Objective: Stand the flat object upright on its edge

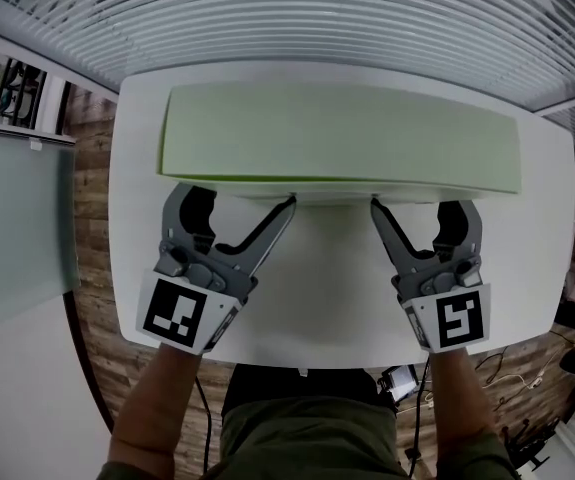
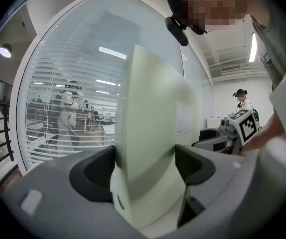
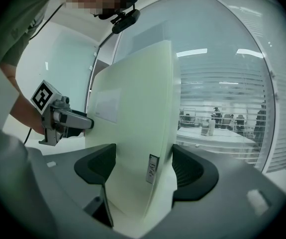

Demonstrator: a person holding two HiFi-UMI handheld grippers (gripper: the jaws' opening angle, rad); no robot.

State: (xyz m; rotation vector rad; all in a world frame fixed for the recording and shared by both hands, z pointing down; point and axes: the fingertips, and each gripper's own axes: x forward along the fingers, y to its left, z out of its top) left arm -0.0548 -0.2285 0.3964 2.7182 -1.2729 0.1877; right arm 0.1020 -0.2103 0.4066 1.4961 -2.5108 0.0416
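Observation:
The flat object [image 1: 337, 133] is a long pale green slab lying across the far half of the white table [image 1: 327, 288]. Both grippers meet its near long edge. My left gripper [image 1: 237, 196] is near the slab's left end and my right gripper [image 1: 423, 205] near its right end, their jaws spread wide. In the left gripper view the slab [image 2: 152, 123] fills the gap of the left gripper [image 2: 145, 168], with both pads against it. In the right gripper view the slab [image 3: 133, 108] sits likewise in the right gripper [image 3: 143, 171]. A small label shows on its narrow edge.
Slatted blinds and glass stand just beyond the table's far edge. A glass partition [image 1: 17, 218] is at the left over wooden floor, and cables [image 1: 507, 368] lie on the floor at the right. The bare table strip lies between the slab and my body.

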